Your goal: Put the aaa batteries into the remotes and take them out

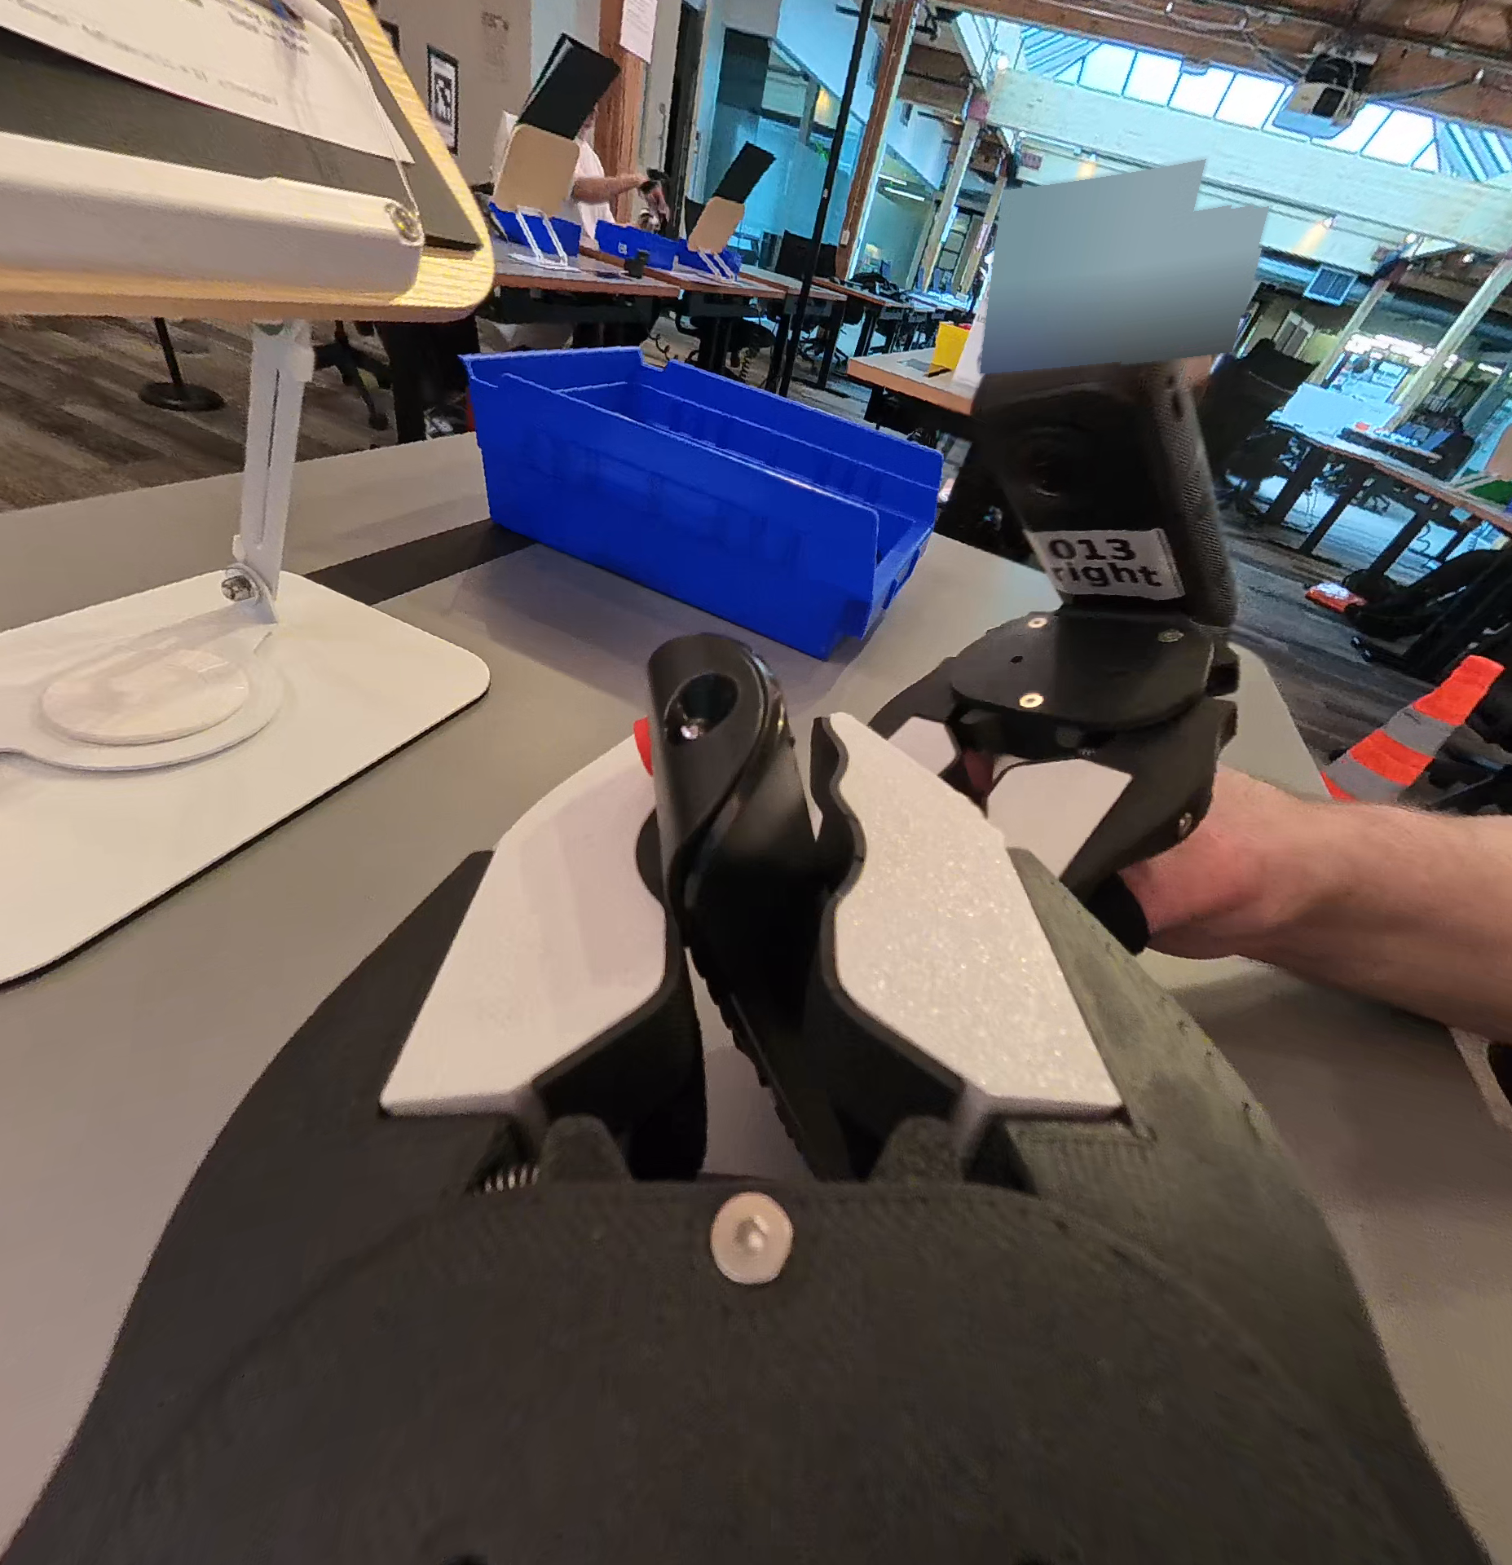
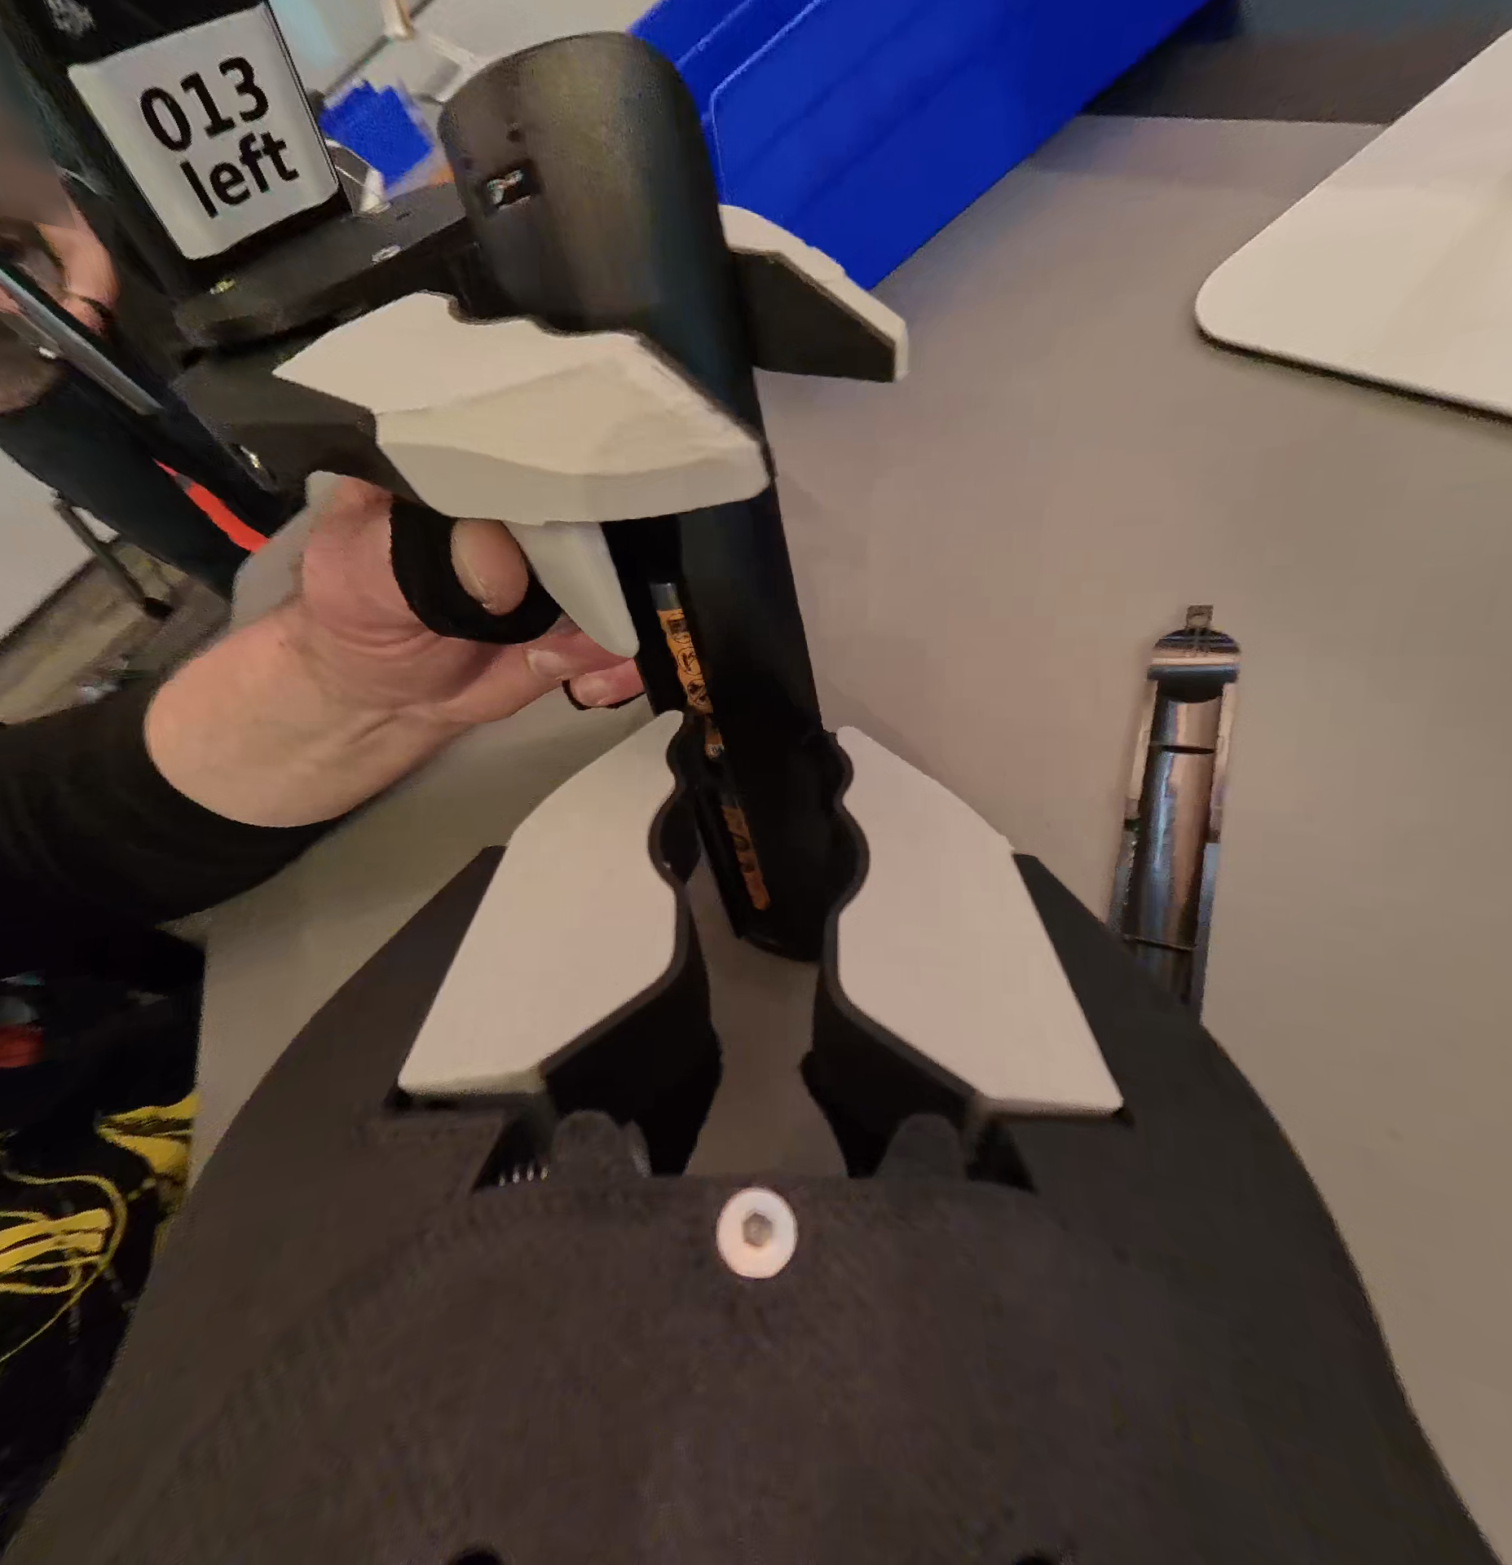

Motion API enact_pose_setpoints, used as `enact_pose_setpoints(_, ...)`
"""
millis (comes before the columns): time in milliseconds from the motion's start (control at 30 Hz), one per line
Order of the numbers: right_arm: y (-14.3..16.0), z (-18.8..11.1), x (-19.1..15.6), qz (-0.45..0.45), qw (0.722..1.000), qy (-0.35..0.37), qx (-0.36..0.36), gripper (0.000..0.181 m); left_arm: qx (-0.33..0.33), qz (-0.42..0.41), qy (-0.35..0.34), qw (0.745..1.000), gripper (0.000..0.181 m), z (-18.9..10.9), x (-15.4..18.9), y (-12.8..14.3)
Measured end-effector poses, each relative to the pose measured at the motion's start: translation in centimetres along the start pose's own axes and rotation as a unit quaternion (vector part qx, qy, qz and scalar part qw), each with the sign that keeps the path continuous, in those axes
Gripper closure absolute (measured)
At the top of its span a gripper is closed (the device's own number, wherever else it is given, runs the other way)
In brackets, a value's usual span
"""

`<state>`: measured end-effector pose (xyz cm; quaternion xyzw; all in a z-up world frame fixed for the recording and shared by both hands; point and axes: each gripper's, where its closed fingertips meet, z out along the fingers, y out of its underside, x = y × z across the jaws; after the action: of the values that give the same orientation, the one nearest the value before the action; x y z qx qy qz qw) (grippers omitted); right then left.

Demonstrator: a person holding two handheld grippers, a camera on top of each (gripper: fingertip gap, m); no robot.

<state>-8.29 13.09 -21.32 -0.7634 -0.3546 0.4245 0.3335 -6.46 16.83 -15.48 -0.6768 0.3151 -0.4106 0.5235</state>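
In the left wrist view, the left tool (image 1: 739,813) is closed on a black remote (image 1: 727,762), whose upper end rises above the white fingertips, a small red button (image 1: 642,738) showing at its edge. Beyond it a blue bin (image 1: 701,491) sits on the grey surface (image 1: 142,1059), with a white stand base (image 1: 227,745) to the left carrying a tilted board. To the right the right tool (image 1: 972,766) reaches toward the remote, gripped by a bare hand (image 1: 1243,872); an orange cone (image 1: 1413,737) stands on the floor behind. In the right wrist view, the right tool (image 2: 756,745) is nearly closed around the lower end of the remote (image 2: 617,212), its back turned to the camera with the battery bay uncovered; whether the fingertips press on it cannot be told. A black-and-gold AAA battery (image 2: 684,652) lies in the bay. The left tool (image 2: 693,356) clamps the remote higher up, held by a hand (image 2: 396,644). A shiny metal piece (image 2: 1176,796) lies on the surface (image 2: 989,550) to the right
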Motion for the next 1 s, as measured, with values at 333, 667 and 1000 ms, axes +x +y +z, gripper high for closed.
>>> enact_pose_setpoints(333, 0.6, 0.3, 0.2, -0.045, 0.994, 0.03, -0.097, 0.156, 0.006, -0.016, -0.02, 1.0, 0.153, 0.0, -0.5, 0.1)
enact_pose_setpoints(667, 0.8, 0.5, 0.3, -0.062, 0.988, 0.055, -0.128, 0.168, 0.011, 0.023, -0.056, 0.998, 0.151, -0.6, -0.9, -0.3)
enact_pose_setpoints(1000, 3.0, -0.1, 1.4, -0.013, 0.994, 0.015, -0.106, 0.152, 0.015, -0.024, -0.06, 0.998, 0.151, -1.0, -2.7, 0.0)
